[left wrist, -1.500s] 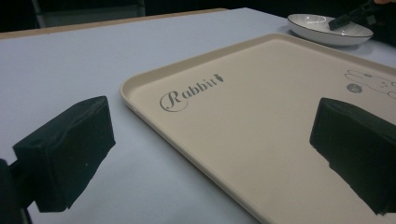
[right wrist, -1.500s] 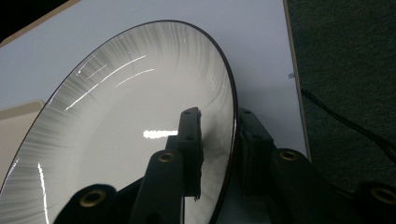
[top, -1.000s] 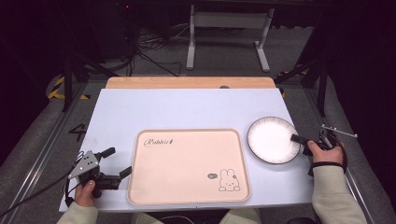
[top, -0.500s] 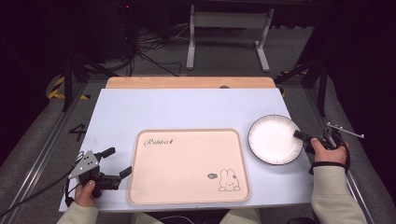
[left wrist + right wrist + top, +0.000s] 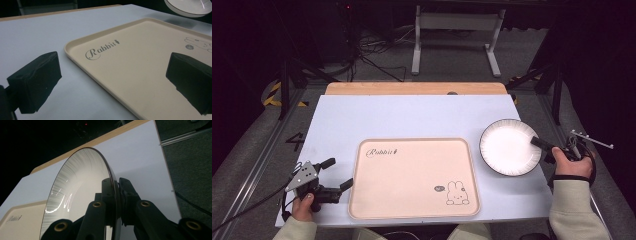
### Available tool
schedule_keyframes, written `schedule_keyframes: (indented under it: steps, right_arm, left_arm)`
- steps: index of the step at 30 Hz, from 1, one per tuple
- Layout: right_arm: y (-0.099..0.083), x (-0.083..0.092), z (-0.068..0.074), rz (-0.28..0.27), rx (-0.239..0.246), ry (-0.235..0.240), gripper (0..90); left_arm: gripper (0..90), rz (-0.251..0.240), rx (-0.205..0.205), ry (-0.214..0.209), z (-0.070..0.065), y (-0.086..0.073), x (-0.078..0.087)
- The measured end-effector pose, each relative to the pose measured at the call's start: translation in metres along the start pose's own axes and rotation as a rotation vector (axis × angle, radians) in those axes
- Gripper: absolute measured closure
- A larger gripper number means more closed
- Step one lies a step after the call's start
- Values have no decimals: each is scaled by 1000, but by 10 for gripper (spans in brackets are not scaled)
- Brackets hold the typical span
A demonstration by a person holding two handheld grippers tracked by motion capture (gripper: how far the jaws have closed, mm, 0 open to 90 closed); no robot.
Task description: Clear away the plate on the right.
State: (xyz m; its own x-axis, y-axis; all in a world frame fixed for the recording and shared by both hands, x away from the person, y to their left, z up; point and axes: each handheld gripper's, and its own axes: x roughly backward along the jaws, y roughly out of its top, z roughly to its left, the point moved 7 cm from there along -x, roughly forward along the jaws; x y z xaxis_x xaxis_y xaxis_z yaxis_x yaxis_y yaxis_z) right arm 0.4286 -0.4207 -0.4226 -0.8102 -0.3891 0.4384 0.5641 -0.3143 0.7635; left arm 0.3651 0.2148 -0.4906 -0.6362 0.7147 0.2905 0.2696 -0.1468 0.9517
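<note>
A white plate [image 5: 508,147] with a thin dark rim hangs a little above the table's right side, right of the tray. My right gripper [image 5: 542,145] is shut on its right rim; in the right gripper view the plate [image 5: 77,192] stands edge-on, with the right gripper [image 5: 117,192] pinching the rim between both jaws. A beige tray [image 5: 414,179] printed with "Rabbit" and a bunny lies at the table's front centre. My left gripper [image 5: 337,175] rests open at the tray's left edge, nothing between its jaws; the left gripper view has the tray [image 5: 140,65] ahead.
The pale blue table top [image 5: 412,117] has a wooden strip along its far edge. A metal stand [image 5: 457,35] and cables sit on the dark floor behind. The table's right edge lies close to my right hand.
My right gripper has lifted the plate off the table and carried it slightly up and right. The left gripper has stayed still.
</note>
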Motion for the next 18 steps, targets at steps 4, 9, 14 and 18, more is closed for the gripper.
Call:
schedule_keyframes:
  steps: [4, 9, 14, 18]
  right_arm:
    - [0, 0, 9, 13, 2, 24, 838]
    - [0, -1, 19, 25, 12, 42, 838]
    - [-1, -2, 33, 48, 16, 78, 836]
    - [-1, -3, 48, 70, 33, 98, 836]
  left_arm:
    - [4, 1, 2, 1, 0, 0, 0]
    - [4, 0, 0, 1, 0, 0, 0]
    - [4, 0, -2, 3, 0, 0, 0]
    - [4, 0, 0, 0, 0, 0, 0]
